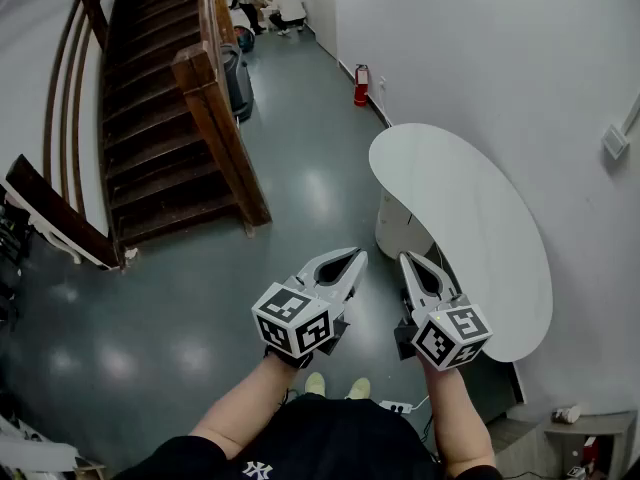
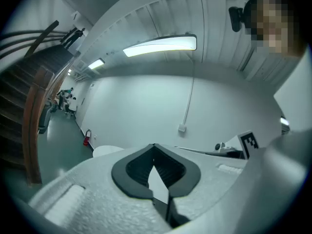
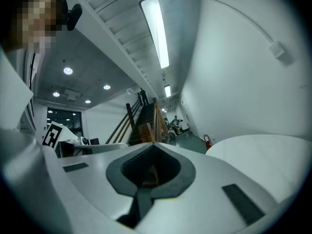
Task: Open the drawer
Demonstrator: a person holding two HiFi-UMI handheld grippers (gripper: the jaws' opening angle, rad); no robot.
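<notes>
In the head view the left claw and the right claw are held side by side and level over the dark green floor. Each has its jaws drawn together to a point with nothing between them. Ahead and to the right of the right claw a white kidney-shaped desk stands on a round white pedestal against the white wall. The right claw's tip lies close beside the pedestal in this view, and the left claw is a little further off. The drawer itself cannot be made out here, nor in either gripper view. A wooden staircase rises at the left, and a red fire extinguisher stands by the wall down the corridor. The left gripper view shows closed jaws too: the dark pads meet at the tip, leaving only a leaf-shaped hollow with bare wall seen through it. This view adds what the head view lacks, a lit ceiling light and a small wall box. The desk is only a pale sliver low at the left, and the right claw's marker cube peeks in at the right. The right gripper view likewise shows its jaws closed on nothing, with staircase wood seen through the hollow. Here the desk top fills the lower right, near the claw.
</notes>
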